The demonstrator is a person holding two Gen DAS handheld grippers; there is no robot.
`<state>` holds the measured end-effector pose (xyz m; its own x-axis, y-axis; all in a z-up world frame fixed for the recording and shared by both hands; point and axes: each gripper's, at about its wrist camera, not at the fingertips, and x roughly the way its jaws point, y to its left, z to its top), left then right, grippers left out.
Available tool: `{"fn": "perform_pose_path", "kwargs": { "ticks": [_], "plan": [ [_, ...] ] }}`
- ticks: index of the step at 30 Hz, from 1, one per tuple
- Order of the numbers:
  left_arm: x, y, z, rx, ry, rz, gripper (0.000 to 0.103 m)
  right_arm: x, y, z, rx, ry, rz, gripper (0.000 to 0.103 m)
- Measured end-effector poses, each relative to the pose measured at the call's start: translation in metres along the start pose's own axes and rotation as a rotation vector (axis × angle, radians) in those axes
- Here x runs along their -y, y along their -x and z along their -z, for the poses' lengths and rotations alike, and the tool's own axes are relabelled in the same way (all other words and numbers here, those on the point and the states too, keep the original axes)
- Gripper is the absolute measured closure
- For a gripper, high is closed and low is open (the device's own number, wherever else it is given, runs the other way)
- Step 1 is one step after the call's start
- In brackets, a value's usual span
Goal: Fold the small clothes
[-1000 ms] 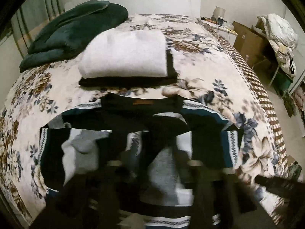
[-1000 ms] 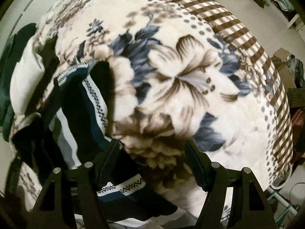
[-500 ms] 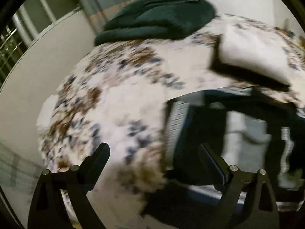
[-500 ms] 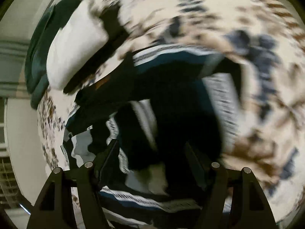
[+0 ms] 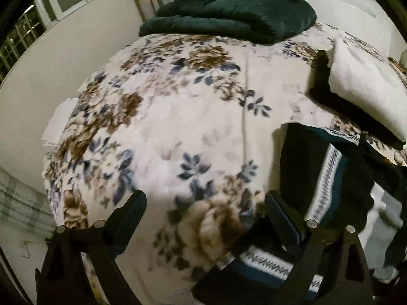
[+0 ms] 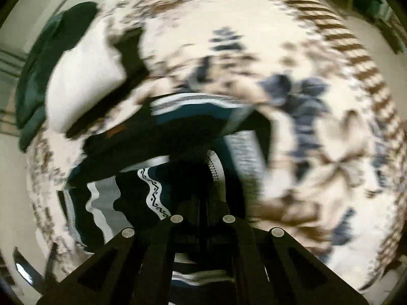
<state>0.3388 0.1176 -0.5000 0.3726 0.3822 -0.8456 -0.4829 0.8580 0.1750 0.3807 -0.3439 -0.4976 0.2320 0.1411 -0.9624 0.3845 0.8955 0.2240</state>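
Note:
A dark patterned garment (image 5: 328, 178) with teal, white and grey bands lies on the floral bed cover (image 5: 178, 127). In the left wrist view it is at the right. My left gripper (image 5: 206, 208) is open and empty, over the cover just left of the garment's left edge. In the blurred right wrist view the garment (image 6: 183, 137) fills the middle. My right gripper (image 6: 202, 203) is shut on a fold of the garment's dark cloth.
A folded white cloth on a black one (image 5: 363, 91) lies beyond the garment. A dark green blanket (image 5: 229, 7) sits at the head of the bed. The wall (image 5: 51, 58) is at the left. The bed's striped border (image 6: 356, 50) runs along the right.
My left gripper swung left off the garment toward its left edge. My right gripper swung over the garment and closed on its cloth.

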Motion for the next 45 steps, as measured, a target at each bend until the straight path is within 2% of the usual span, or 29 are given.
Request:
{"fn": "perform_pose_path", "kwargs": {
  "ticks": [3,6,9,10,11,12,15,17,19,22,26,28,31,36,37,38,39,41,45],
  "plan": [
    [0.015,-0.017,-0.01,-0.027,-0.028,0.008,0.008,0.027,-0.008,0.001,-0.038,-0.049,0.052,0.101],
    [0.026,-0.026,-0.014,-0.044,-0.06,0.021,0.008,0.036,-0.021,0.001,-0.089,-0.052,0.082,0.1],
    [0.029,-0.025,-0.008,-0.029,-0.098,0.032,0.008,0.034,-0.017,-0.003,-0.115,-0.057,0.113,0.075],
    [0.029,-0.026,-0.003,-0.032,-0.113,0.033,0.008,0.03,-0.009,-0.004,-0.105,-0.048,0.126,0.062],
    [0.029,-0.029,0.001,-0.041,-0.125,0.037,0.008,0.026,-0.001,-0.004,-0.088,-0.04,0.131,0.056],
    [0.028,-0.034,0.009,-0.06,-0.139,0.034,0.008,0.02,0.008,-0.003,-0.068,-0.024,0.129,0.055],
    [0.027,-0.052,0.028,-0.135,-0.166,0.03,0.008,-0.007,0.025,-0.004,-0.048,0.056,0.116,0.055],
    [0.022,-0.061,0.048,-0.195,-0.178,0.034,0.008,-0.036,0.027,-0.005,-0.06,0.126,0.092,0.055],
    [0.013,-0.058,0.059,-0.221,-0.166,0.038,0.008,-0.07,0.023,-0.005,-0.083,0.188,0.056,0.055],
    [-0.011,-0.044,0.058,-0.207,-0.062,0.074,0.008,-0.125,0.009,-0.009,-0.116,0.28,-0.018,0.055],
    [-0.031,-0.043,0.028,-0.157,0.096,0.137,0.008,-0.222,-0.033,-0.013,-0.193,0.485,-0.155,0.054],
    [-0.027,-0.054,0.015,-0.147,0.112,0.147,0.008,-0.265,-0.061,-0.01,-0.245,0.584,-0.186,0.054],
    [-0.01,-0.073,0.006,-0.149,0.078,0.148,0.008,-0.328,-0.113,0.001,-0.367,0.707,-0.217,0.054],
    [0.006,-0.095,0.027,-0.213,-0.03,0.135,0.008,-0.374,-0.169,0.02,-0.474,0.825,-0.145,0.054],
    [0.005,-0.098,0.034,-0.231,-0.036,0.132,0.008,-0.378,-0.173,0.022,-0.488,0.839,-0.136,0.063],
    [0.004,-0.099,0.039,-0.243,-0.037,0.132,0.008,-0.381,-0.173,0.023,-0.478,0.844,-0.14,0.086],
    [0.002,-0.1,0.043,-0.252,-0.031,0.138,0.008,-0.382,-0.17,0.022,-0.452,0.838,-0.146,0.093],
    [-0.006,-0.095,0.044,-0.25,-0.001,0.148,0.008,-0.38,-0.162,0.015,-0.417,0.802,-0.173,0.099],
    [-0.024,-0.085,0.032,-0.234,0.085,0.163,0.008,-0.374,-0.154,-0.005,-0.346,0.707,-0.175,0.099]
  ]
}}
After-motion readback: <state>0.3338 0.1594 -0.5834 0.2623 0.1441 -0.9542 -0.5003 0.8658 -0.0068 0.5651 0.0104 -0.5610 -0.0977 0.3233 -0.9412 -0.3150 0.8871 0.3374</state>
